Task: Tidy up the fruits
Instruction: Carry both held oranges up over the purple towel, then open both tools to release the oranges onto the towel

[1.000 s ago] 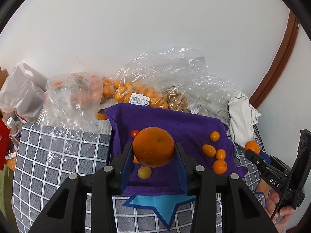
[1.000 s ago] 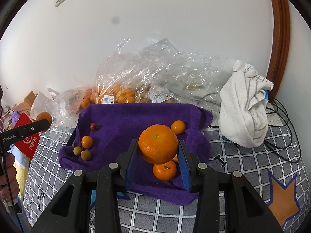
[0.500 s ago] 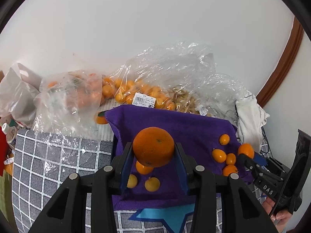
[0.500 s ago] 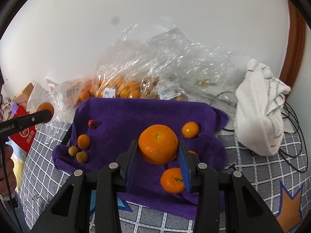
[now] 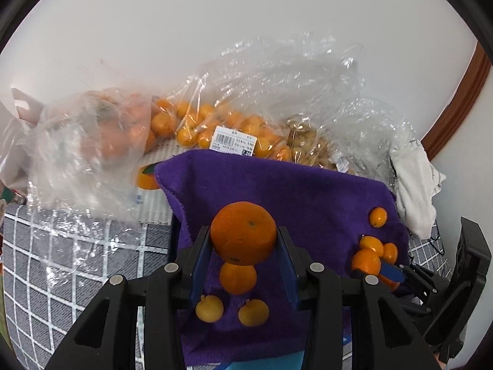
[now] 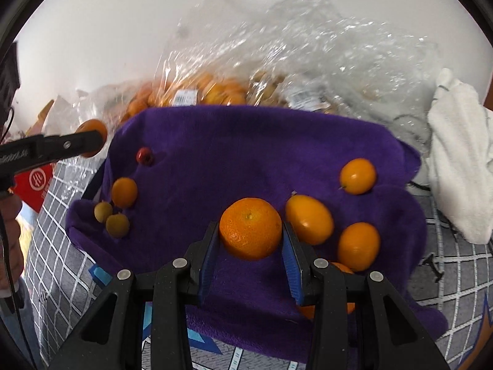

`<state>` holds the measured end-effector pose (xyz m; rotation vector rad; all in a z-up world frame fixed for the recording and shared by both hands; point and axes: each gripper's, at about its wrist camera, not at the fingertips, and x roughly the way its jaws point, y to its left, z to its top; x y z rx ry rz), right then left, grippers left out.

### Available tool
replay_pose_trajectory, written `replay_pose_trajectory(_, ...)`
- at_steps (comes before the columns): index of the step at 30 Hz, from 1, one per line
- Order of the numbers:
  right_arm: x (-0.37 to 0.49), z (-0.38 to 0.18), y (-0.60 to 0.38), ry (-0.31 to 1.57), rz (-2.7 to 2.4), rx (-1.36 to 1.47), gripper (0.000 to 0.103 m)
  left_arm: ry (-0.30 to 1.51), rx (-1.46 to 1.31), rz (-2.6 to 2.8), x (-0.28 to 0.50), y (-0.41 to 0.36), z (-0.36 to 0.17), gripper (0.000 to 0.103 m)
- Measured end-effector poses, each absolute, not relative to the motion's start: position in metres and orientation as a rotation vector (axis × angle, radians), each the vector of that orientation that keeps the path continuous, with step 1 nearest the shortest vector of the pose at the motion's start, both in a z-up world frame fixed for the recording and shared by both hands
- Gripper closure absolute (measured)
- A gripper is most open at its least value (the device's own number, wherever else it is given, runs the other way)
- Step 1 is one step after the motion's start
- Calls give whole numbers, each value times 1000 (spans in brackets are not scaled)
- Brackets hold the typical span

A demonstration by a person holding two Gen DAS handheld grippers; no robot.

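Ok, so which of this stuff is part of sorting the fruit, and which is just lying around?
Job:
- left gripper with its orange
- right gripper with its orange
- purple towel
- loose fruit on it

Lying about:
- white cloth
- red packet
- cables

Both wrist cameras look steeply down (close) on purple cloth (image 5: 277, 191).

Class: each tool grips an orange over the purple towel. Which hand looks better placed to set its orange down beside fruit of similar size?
Probably the right: its orange hangs beside larger orange fruits; the left's orange hangs over smaller ones.
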<state>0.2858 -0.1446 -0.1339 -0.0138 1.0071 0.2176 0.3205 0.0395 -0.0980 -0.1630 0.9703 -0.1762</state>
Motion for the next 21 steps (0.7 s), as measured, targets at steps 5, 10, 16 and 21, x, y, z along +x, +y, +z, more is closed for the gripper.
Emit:
replay_pose_trajectory(5,287,-142,-143,1013,221,-30,63,1001,-157,-189,332,33,-113,64)
replay_pose_trajectory(10,288,-143,-141,1015,220,-52,63,1033,-153,-207,343,24,-127,64)
replay_pose_trajectory(16,290,-144,-140,1013,218,-68,63,1061,-128,-218,352,16,-140,63)
replay_pose_trajectory(21,291,-144,-141,1012,221,-56,61,1083,-122,-221,358,14,-149,63)
